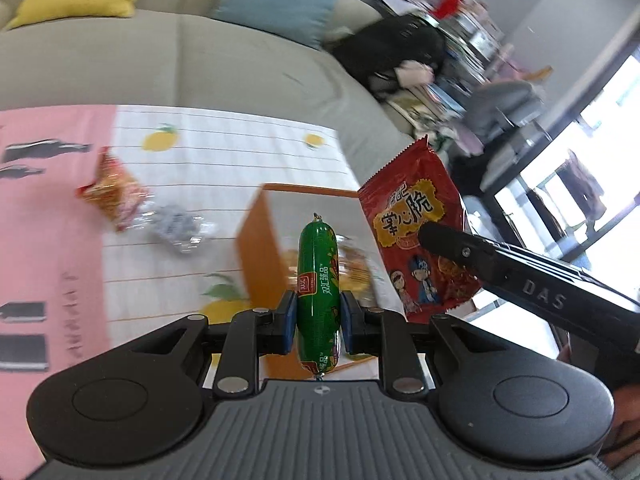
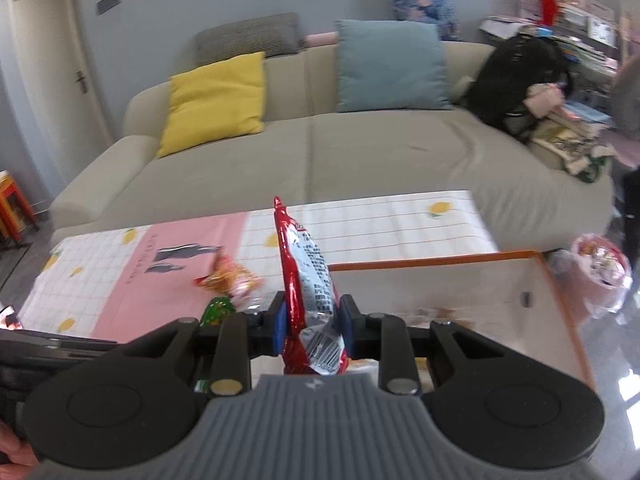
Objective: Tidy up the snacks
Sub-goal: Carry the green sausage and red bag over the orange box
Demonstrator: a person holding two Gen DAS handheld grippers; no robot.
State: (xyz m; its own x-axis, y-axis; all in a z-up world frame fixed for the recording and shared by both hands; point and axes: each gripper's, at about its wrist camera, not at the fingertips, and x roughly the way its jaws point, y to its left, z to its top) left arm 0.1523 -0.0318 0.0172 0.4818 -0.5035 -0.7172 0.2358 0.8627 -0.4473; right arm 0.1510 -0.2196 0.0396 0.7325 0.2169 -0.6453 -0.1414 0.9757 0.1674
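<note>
Hovering above the orange-rimmed box (image 1: 256,248), both tools carry snacks. Left gripper (image 1: 318,320): blue pads pressed on the sides of a green sausage (image 1: 318,272), a smooth glossy plastic tube with metal-clipped ends, standing roughly upright over the box opening. Right gripper (image 2: 311,320): narrowed onto a red snack packet (image 2: 308,280), crinkled foil with serrated top edge, held edge-on in its own view with the printed silver back showing; in the left wrist view the same packet (image 1: 420,232) shows its red front with cartoon figures, just right of the box, with the black right tool body (image 1: 532,280) crossing in front of its lower corner.

Box: white inside, orange outside walls, rectangular, open top; some blurred wrapped snacks lie inside, too smeared to name. It sits at the near right end of the tablecloth (image 2: 360,224), a flat white grid print with lemons and a pink panel.

Left of the box on the cloth: an orange-red crumpled packet (image 1: 114,192) and, just beside it toward the box, a clear silvery wrapper (image 1: 180,228).

Beyond the box: beige sofa (image 2: 360,148), soft, with a yellow cushion (image 2: 216,100) and a blue cushion (image 2: 392,64). Right of the box, off the table, a pink plastic bag (image 2: 600,276) of wrappers.
</note>
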